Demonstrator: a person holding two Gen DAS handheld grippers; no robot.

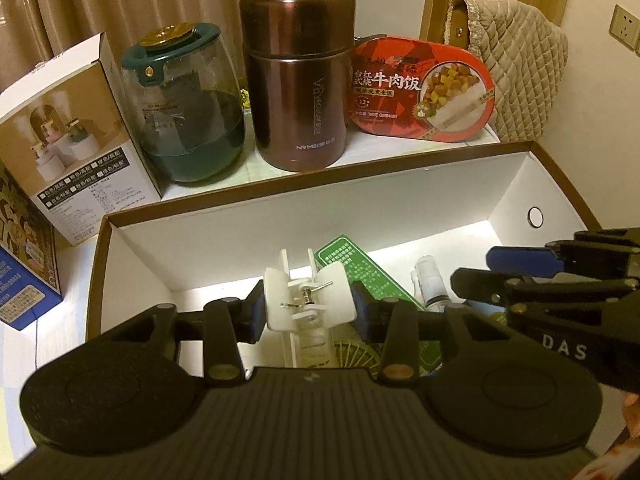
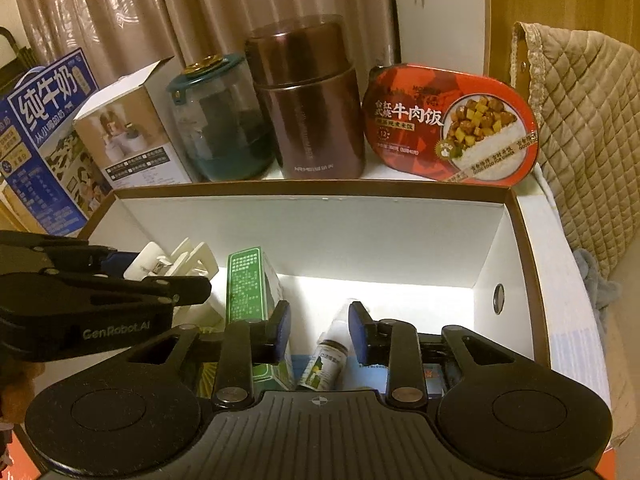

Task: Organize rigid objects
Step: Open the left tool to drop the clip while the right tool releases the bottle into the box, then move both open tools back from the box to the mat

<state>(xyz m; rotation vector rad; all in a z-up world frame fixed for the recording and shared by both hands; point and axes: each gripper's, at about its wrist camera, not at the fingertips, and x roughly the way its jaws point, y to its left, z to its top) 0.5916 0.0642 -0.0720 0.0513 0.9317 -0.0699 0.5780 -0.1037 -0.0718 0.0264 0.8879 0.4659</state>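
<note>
My left gripper is shut on a white plastic clip and holds it over the left part of an open white box with a brown rim. Inside the box stand a green carton and a small white-capped bottle. In the right wrist view my right gripper hangs low in the same box. Its blue pads are apart, and the small bottle sits between and below them, touching neither. The left gripper with the clip shows at the left, beside the green carton.
Behind the box stand a white product carton, a glass jar with a green lid, a brown vacuum flask and a red meal tub. A quilted bag leans at the right, and a blue milk carton stands far left.
</note>
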